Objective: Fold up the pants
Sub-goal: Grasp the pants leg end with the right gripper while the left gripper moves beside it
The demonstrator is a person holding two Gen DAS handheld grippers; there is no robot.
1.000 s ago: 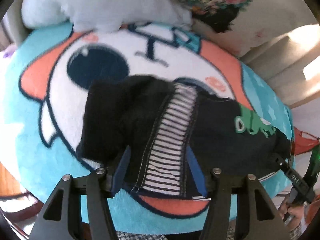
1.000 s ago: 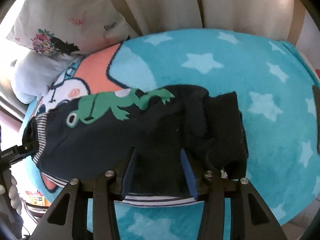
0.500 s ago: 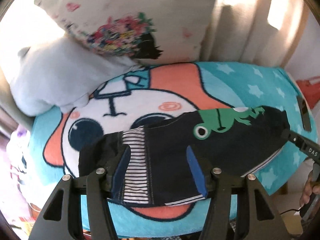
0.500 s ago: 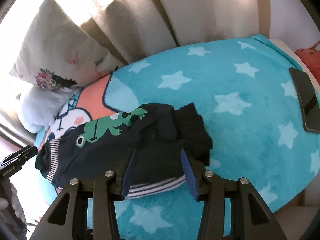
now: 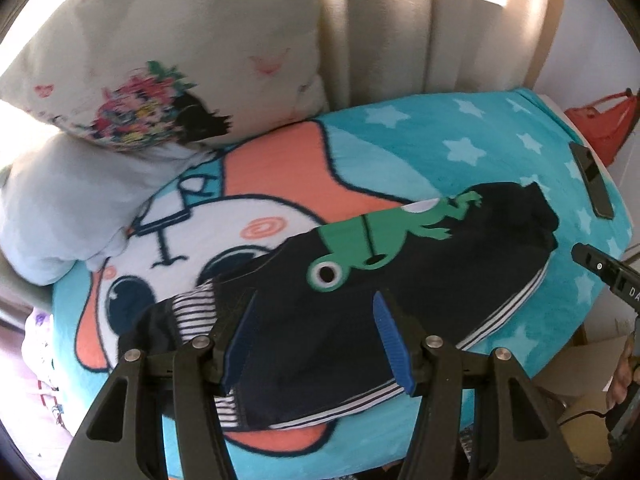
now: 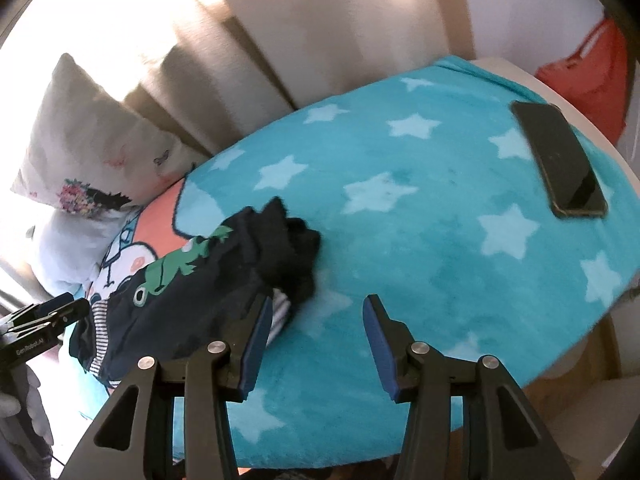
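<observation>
At the far left, a pale blue plush cushion and a cream pillow with a bright floral print lean against beige pleated curtains. In front of them spreads a soft, fleecy turquoise blanket with pale stars and, on its left part, a big cartoon face in white, coral and navy. The pants lie bunched on this blanket: dark navy knit fabric with a green frog print and striped black-and-white trim along the lower hem and at the left end. Their long axis runs from the lower left over the cartoon face up toward the right, where the crumpled dark end points at the star field. The left gripper hangs above the middle of the pants with its blue-padded jaws standing apart, and nothing is pinched between them. The right gripper hovers just past the right end of the pants, its jaws likewise apart over bare blanket, its left pad near the striped hem. To the right the blanket is open and flat, free up to a dark flat phone lying near the blanket's right edge. Beyond that edge sits a red bag.
</observation>
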